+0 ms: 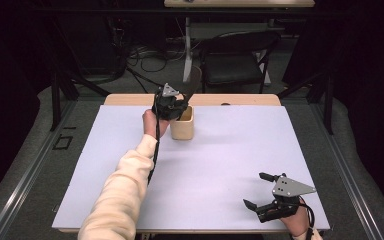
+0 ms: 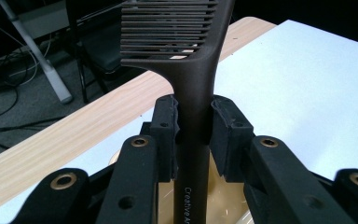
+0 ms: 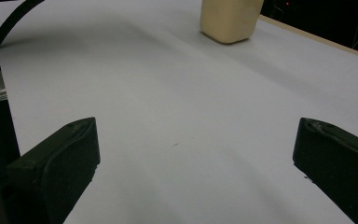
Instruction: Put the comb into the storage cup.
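I find the table point(image 1: 230, 165) to be the largest item: a pale lilac-white sheet covers it, and a strip of bare wood shows along its far edge. Beyond it, on the floor, stands a dark folding chair point(image 1: 235, 62) among loose cables.

On the far part of the sheet, a little left of the middle, stands a small cream-coloured box point(image 1: 184, 127), open at the top. In the right gripper view I see the same box point(image 3: 230, 18) at the top, well apart from that gripper's jaws.

My left arm, in a cream sleeve point(image 1: 122, 190), reaches from the near edge up to the box. The left gripper point(image 1: 172, 106) sits at the box's upper left rim, the grey plate on top. In the left gripper view its jaws are drawn narrow and the pads point(image 2: 165, 126) press on both sides of the handle of a dark brown comb point(image 2: 193, 93). The comb stands upright: its teeth point up and away, its handle runs down between the jaws into the box's mouth point(image 2: 223, 196), which shows pale just below. White lettering is printed on the handle.

The right gripper point(image 1: 261, 191) rests low over the near right corner of the sheet, well apart from the box. Its jaws stand wide, with bare sheet between them.
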